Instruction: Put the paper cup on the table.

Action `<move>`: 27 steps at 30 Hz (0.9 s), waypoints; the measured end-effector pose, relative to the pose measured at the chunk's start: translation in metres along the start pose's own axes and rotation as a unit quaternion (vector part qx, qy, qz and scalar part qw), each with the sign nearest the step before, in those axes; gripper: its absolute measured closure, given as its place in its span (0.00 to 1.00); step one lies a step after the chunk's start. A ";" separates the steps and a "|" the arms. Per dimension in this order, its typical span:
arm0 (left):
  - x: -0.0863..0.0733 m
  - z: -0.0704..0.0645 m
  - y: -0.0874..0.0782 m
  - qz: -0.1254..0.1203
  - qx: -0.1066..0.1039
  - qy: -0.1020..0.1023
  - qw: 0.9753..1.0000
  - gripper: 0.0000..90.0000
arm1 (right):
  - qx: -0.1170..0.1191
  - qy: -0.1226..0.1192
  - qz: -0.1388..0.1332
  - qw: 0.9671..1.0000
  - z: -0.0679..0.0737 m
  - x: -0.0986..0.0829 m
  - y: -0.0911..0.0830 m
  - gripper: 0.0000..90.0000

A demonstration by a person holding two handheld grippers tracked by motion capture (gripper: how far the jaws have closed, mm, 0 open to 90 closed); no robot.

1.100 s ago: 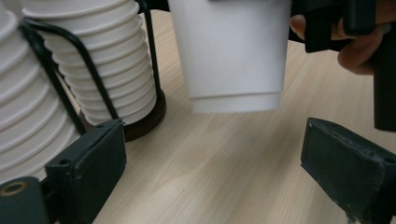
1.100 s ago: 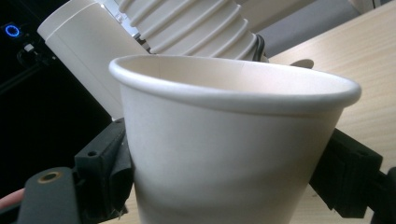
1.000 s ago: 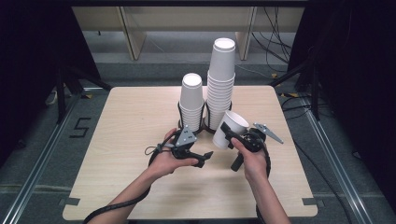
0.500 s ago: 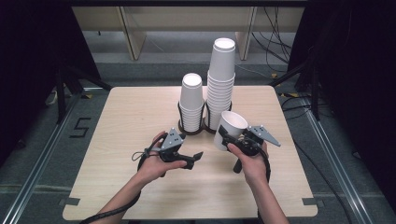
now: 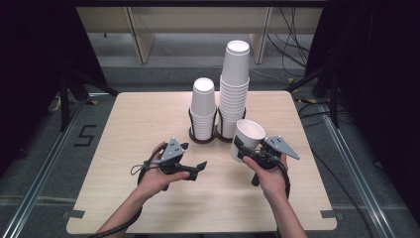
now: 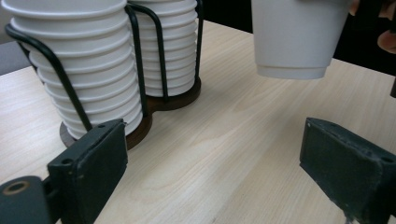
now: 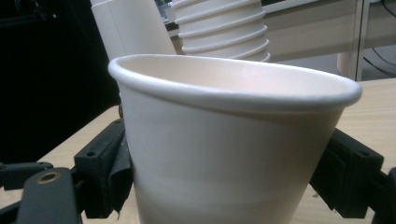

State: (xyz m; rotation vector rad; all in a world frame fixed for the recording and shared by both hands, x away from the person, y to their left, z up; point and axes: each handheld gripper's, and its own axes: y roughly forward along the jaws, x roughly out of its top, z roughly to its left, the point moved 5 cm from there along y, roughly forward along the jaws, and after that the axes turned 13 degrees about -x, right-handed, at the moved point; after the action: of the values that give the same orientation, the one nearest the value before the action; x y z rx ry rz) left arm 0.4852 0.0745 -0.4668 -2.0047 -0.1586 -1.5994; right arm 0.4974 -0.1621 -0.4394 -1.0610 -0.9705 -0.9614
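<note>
A single white paper cup (image 5: 249, 134) is held upright above the table, with my right gripper (image 5: 246, 149) shut on its wall. In the right gripper view the cup (image 7: 224, 154) sits between the two black jaws. My left gripper (image 5: 194, 157) stands open and holds nothing, low over the table in front of the cup holder. In its own view the left gripper (image 6: 219, 172) has bare wood between its jaws, and the held cup (image 6: 294, 37) hangs at the upper right. A short cup stack (image 5: 204, 106) and a tall cup stack (image 5: 234, 84) stand in a black wire holder (image 5: 190, 121).
The holder's dark wooden base (image 6: 140, 128) rests mid-table on the light wooden table (image 5: 124, 129). Table legs and cables lie on the floor beyond the far edge. The holder's black wire uprights (image 6: 135, 51) ring both stacks.
My left gripper has drawn back from the holder toward the person and to the left. My right gripper with the cup has shifted slightly nearer and the cup stands more upright.
</note>
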 end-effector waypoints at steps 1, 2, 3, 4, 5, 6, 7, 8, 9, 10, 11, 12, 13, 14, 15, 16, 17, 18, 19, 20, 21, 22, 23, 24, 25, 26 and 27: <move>-0.001 0.001 -0.001 -0.001 0.002 -0.002 1.000 0.09 | 0.007 0.006 0.000 1.000 0.002 0.000 -0.001 0.20; -0.002 0.001 -0.002 0.002 0.005 -0.003 1.000 0.09 | 0.004 -0.003 -0.001 1.000 0.001 0.000 -0.001 0.19; -0.004 0.001 -0.002 0.002 0.006 -0.005 1.000 0.09 | 0.000 -0.017 -0.007 1.000 0.000 0.000 -0.001 0.19; -0.005 0.002 -0.002 0.003 0.008 -0.004 1.000 0.09 | -0.001 -0.014 -0.004 1.000 0.000 -0.001 -0.002 0.19; -0.006 0.002 -0.002 0.001 0.008 -0.005 1.000 0.09 | 0.009 -0.012 -0.004 1.000 0.001 -0.001 -0.003 0.19; -0.008 0.002 -0.002 0.003 0.010 -0.005 1.000 0.09 | 0.002 -0.019 -0.004 1.000 -0.001 -0.002 -0.003 0.19; -0.009 0.002 -0.002 0.004 0.011 -0.006 1.000 0.09 | 0.004 -0.021 -0.005 1.000 0.000 -0.003 -0.004 0.19; -0.010 0.002 -0.002 0.004 0.012 -0.005 1.000 0.09 | 0.006 -0.023 -0.005 1.000 0.000 -0.004 -0.005 0.19; -0.011 0.001 -0.002 0.005 0.012 -0.004 1.000 0.09 | 0.000 -0.031 -0.004 1.000 -0.001 -0.006 -0.005 0.19; -0.012 0.001 -0.002 0.004 0.014 -0.002 1.000 0.09 | 0.003 -0.034 -0.006 0.999 -0.001 -0.007 -0.006 0.19; -0.013 0.001 -0.002 0.004 0.016 0.001 1.000 0.09 | 0.008 -0.032 -0.007 0.999 0.001 -0.008 -0.005 0.19; -0.014 0.001 -0.003 0.004 0.017 0.000 1.000 0.09 | 0.010 -0.035 -0.007 0.999 0.001 -0.009 -0.006 0.19; -0.015 0.001 -0.003 0.004 0.018 -0.001 1.000 0.09 | 0.010 -0.039 -0.010 0.999 0.001 -0.009 -0.006 0.19; -0.016 0.001 -0.004 0.002 0.018 -0.002 1.000 0.09 | 0.009 -0.043 -0.007 0.999 0.002 -0.010 -0.007 0.19; -0.018 0.001 -0.005 0.002 0.019 -0.004 1.000 0.09 | 0.009 -0.050 -0.009 0.999 0.002 -0.011 -0.007 0.19; -0.020 0.001 -0.006 0.003 0.020 -0.005 1.000 0.09 | 0.012 -0.051 -0.006 0.999 0.003 -0.012 -0.008 0.19; -0.021 0.001 -0.007 0.003 0.023 -0.004 1.000 0.09 | 0.012 -0.047 -0.008 0.999 0.005 -0.014 -0.009 0.19; -0.022 0.002 -0.007 -0.004 0.023 -0.006 1.000 0.09 | 0.014 -0.057 -0.006 0.998 0.004 -0.015 -0.010 0.19; -0.023 0.002 -0.009 -0.003 0.027 -0.010 1.000 0.09 | 0.012 -0.057 -0.007 0.998 0.005 -0.016 -0.011 0.19; -0.024 0.001 -0.010 -0.008 0.027 -0.015 0.999 0.09 | 0.013 -0.056 -0.005 0.998 0.005 -0.018 -0.011 0.19; -0.025 0.001 -0.010 -0.011 0.027 -0.018 0.999 0.09 | 0.014 -0.060 -0.008 0.998 0.005 -0.019 -0.011 0.19; -0.027 0.000 -0.010 -0.007 0.026 -0.018 0.999 0.09 | 0.007 -0.052 -0.002 0.999 0.006 -0.021 -0.012 0.19; -0.028 0.000 -0.011 -0.005 0.027 -0.015 1.000 0.09 | 0.008 -0.071 -0.008 0.997 0.004 -0.022 -0.011 0.19; -0.028 0.000 -0.011 -0.007 0.028 -0.017 0.999 0.09 | 0.004 -0.075 -0.010 0.997 0.003 -0.023 -0.011 0.19; -0.028 0.000 -0.012 -0.012 0.025 -0.020 0.999 0.09 | 0.009 -0.077 -0.011 0.997 0.003 -0.025 -0.010 0.19; -0.029 0.000 -0.012 -0.010 0.029 -0.022 0.999 0.09 | 0.002 -0.078 -0.009 0.997 0.002 -0.026 -0.011 0.19; -0.029 0.000 -0.013 -0.008 0.032 -0.023 0.999 0.09 | 0.007 -0.068 -0.001 0.998 0.004 -0.029 -0.011 0.19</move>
State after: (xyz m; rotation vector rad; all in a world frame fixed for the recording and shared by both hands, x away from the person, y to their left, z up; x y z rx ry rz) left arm 0.4718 0.0929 -0.4896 -1.9962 -0.2400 -1.5397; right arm 0.4785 -0.1562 -0.4633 -1.1244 -1.0886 -0.8919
